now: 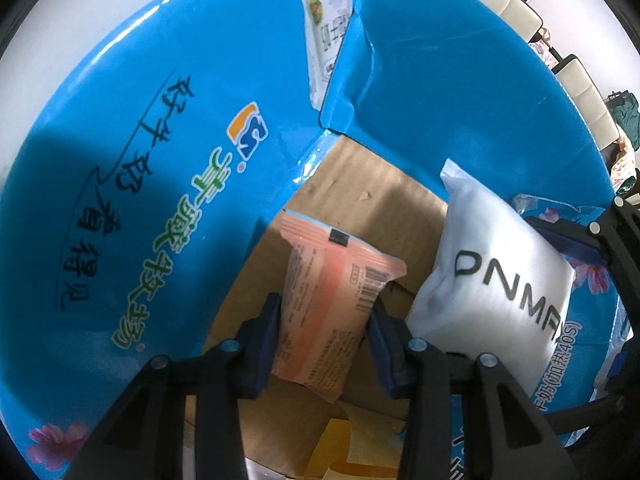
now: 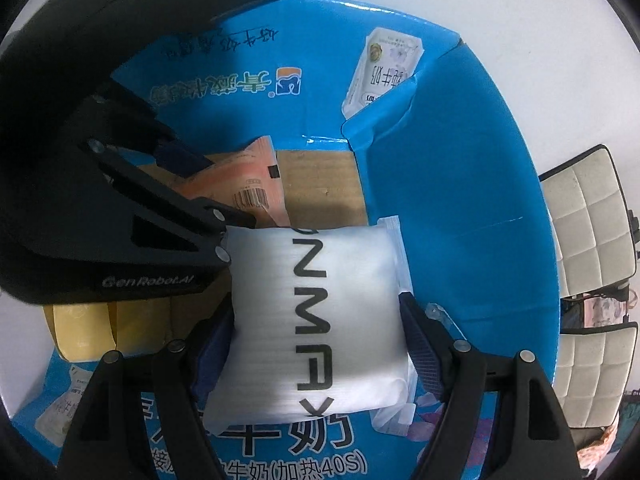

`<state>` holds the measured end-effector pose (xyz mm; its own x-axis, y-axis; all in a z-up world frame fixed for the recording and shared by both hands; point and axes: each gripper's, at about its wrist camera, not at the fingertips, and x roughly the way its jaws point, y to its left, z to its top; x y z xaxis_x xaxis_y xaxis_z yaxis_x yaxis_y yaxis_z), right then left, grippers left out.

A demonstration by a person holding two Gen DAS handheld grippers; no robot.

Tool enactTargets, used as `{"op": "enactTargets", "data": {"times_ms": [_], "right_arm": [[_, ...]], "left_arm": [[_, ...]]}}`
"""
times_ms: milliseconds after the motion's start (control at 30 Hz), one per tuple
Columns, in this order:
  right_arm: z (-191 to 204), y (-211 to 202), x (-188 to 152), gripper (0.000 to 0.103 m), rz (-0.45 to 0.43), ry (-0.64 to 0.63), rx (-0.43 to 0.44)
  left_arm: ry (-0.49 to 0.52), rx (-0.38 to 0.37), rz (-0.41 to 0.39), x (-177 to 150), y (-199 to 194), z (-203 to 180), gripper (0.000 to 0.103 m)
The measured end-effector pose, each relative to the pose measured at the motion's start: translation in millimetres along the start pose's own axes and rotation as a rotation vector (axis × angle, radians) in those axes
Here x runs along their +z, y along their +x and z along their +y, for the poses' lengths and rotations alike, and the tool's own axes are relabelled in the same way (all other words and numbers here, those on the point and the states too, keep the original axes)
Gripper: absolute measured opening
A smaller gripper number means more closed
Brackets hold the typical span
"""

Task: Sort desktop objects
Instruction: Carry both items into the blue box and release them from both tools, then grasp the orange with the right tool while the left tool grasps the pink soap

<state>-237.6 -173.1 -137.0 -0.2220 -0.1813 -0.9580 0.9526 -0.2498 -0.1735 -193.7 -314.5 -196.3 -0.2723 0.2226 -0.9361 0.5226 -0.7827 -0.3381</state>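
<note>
My left gripper (image 1: 326,322) is shut on a pink snack packet (image 1: 328,292) and holds it inside a blue cardboard box (image 1: 140,160), over the brown bottom (image 1: 360,184). My right gripper (image 2: 316,320) is shut on a white pack with black letters (image 2: 320,316), held inside the same box (image 2: 460,200). In the left wrist view the white pack (image 1: 492,280) is just right of the pink packet. In the right wrist view the left gripper (image 2: 188,164) and pink packet (image 2: 252,184) lie to the upper left.
The box walls (image 1: 460,80) rise close on the left, far and right sides. A yellow flat item (image 2: 100,328) lies at the box's near left. White padded chairs (image 2: 588,220) stand to the right outside the box.
</note>
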Motion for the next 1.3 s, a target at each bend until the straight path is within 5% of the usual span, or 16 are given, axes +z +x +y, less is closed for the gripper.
{"op": "enactTargets", "data": {"times_ms": [167,367,833,1033,1167,1200,1300], "right_arm": [[-4.4,4.5,1.7,0.086,0.057,0.027,0.0],[-8.2,-10.2,-5.5,0.091,0.046,0.042,-0.015],[-20.0,-82.8,-19.8,0.092,-0.052,0.109,-0.059],[-2.9,-153.5,-70.6,0.092,-0.143,0.352,-0.066],[-18.0,-171.8,-148.7,0.092,-0.149,0.518,-0.053],[-18.4,-172.1,-166.0,0.092,-0.141,0.545,-0.051],[-6.1,-169.5,-222.0,0.092,-0.124,0.615,-0.029]], "left_arm": [[0.008,0.006,0.013,0.7,-0.5,0.9,0.039],[-0.087,-0.022,0.072,3.3,-2.0,20.4,0.057],[-0.066,-0.1,-0.039,-8.6,-89.9,24.5,0.065],[0.0,-0.127,-0.104,-25.4,-133.6,12.9,0.065],[0.089,-0.147,-0.136,-96.0,-153.8,-28.1,0.068],[0.104,-0.151,-0.127,-90.4,-140.4,-55.6,0.068],[0.155,-0.201,-0.054,-140.7,-126.4,-88.6,0.068]]}}
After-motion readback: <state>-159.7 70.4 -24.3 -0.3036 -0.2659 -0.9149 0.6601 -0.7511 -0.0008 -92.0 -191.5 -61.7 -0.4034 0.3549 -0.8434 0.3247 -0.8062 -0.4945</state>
